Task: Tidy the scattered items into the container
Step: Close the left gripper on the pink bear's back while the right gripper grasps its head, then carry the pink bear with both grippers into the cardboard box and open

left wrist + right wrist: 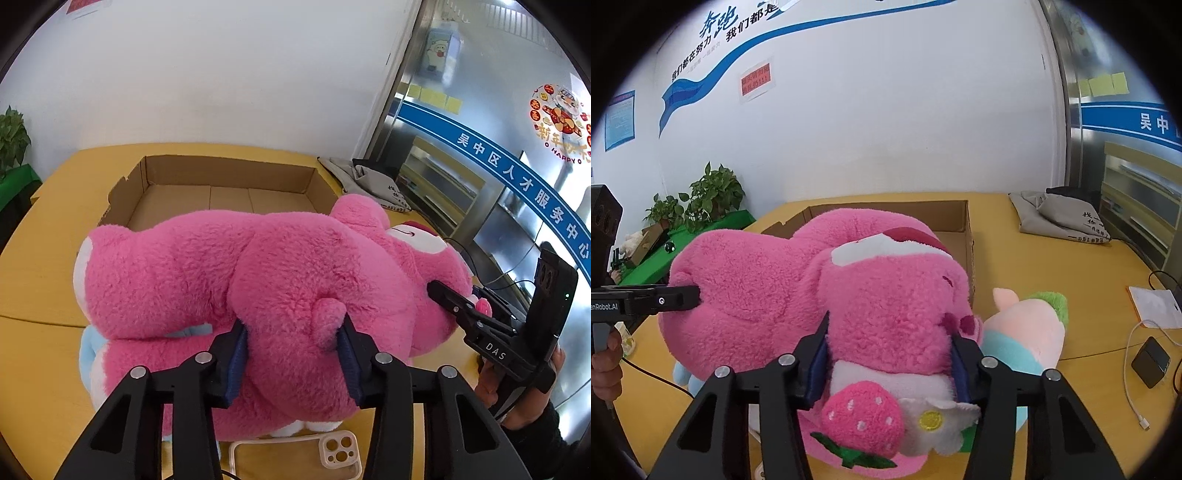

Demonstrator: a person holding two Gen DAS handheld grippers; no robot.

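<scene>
You're at the grasp step: the pink plush bear (pixel 258 280) lies on the yellow table (pixel 33 295) just in front of the empty cardboard box (pixel 221 173). Left gripper (pixel 291 354) clamps its rump, right gripper (pixel 890 365) its head. Next: lift together, clear the near wall, lower in.

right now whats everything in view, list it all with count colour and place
plush bear: 1, pink, lying on the table in front of the box
cardboard box: 1, brown, open, behind the bear
small plush: 1, peach, blue and green, right of the bear
phone case: 1, cream, near table edge
cloth bag: 1, grey, far right of table
charger block: 1, black, with white cable, right edge
plants: 2, green, by the wall
table: 1, yellow
left claw: 1, black, shut on the bear's rear
right claw: 1, black, shut on the bear's head
</scene>
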